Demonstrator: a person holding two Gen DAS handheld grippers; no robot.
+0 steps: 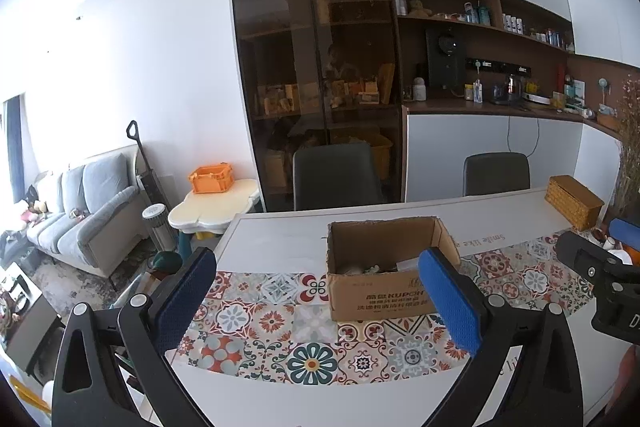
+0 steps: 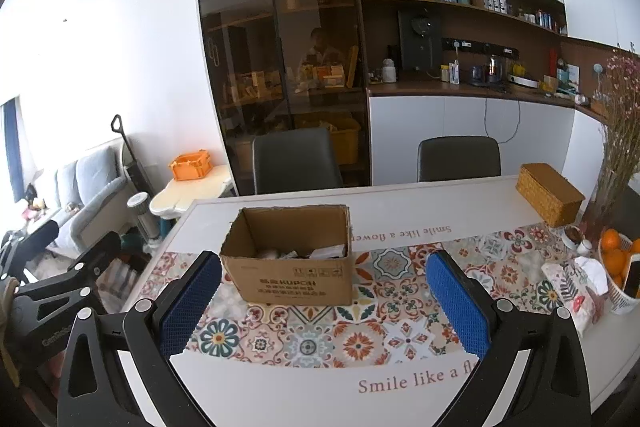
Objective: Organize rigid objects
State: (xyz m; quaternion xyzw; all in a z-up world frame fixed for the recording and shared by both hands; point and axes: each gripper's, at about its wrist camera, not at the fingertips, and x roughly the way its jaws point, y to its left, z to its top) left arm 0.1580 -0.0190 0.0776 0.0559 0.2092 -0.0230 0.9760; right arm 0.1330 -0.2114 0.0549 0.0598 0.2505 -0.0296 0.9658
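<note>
While both claws, left claw (image 1: 316,307) & right claw (image 2: 324,303), hung spread w/ nothing held, the cardboard box (image 2: 288,263) sat mid-counter (image 2: 280,395), small items inside; either emptying or nearly packed.

Left gripper (image 1: 320,303) gapes wide — cardboard box (image 1: 376,267) just beyond.

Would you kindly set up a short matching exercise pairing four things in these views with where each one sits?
Things:
1. cardboard box
2. wicker box
3. orange crate
4. oranges

Places:
A. on the small cream side table
B. in a white basket at the table's right edge
C. on the patterned runner, ahead of both grippers
D. at the far right of the white table

Pairs: 1-C, 2-D, 3-A, 4-B
</note>
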